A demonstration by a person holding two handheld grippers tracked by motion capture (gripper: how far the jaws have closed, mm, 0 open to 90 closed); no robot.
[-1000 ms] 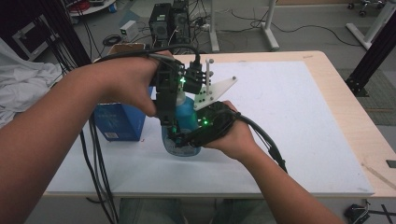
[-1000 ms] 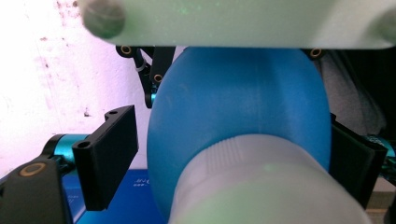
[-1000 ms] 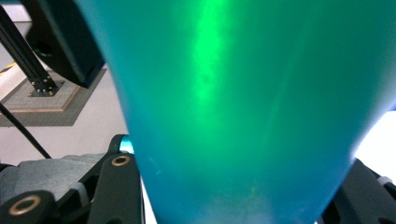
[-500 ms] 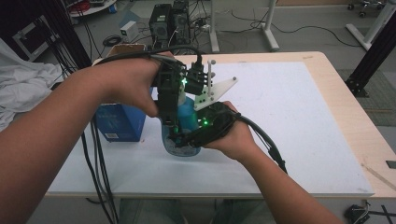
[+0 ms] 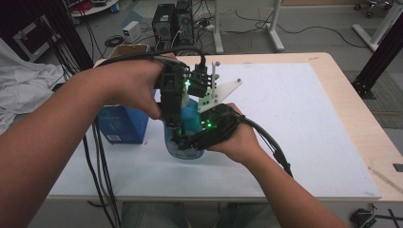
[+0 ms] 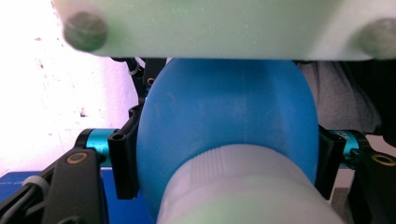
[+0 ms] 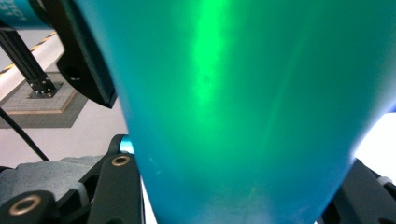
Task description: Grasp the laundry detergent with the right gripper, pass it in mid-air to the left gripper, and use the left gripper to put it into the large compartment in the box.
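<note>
A translucent blue bottle [image 5: 192,121] with a pale ribbed cap [image 6: 243,186] stands on the white mat [image 5: 294,118]. My left gripper [image 5: 178,127] comes down on it from above. Its jaws have just been closing, and both black pads [image 6: 123,156] now touch the sides of the bottle's rounded blue shoulder [image 6: 224,116]. From the right, my right gripper [image 5: 187,142] is shut on the bottle's lower body, and that blue-green wall [image 7: 243,107] sits between its jaws [image 7: 243,191]. A white three-cornered plate [image 5: 218,90] rides above the hands.
A blue box [image 5: 119,124] stands just left of the bottle on the mat. At the table's back left corner sits a cardboard box [image 5: 126,49]. Black cables [image 5: 100,166] hang over the left front edge. The wooden table edge [image 5: 351,109] runs along the right.
Both hands and the bottle stay where they were. The left gripper's jaws sit closer around the bottle's top than before, though this barely shows from above.
</note>
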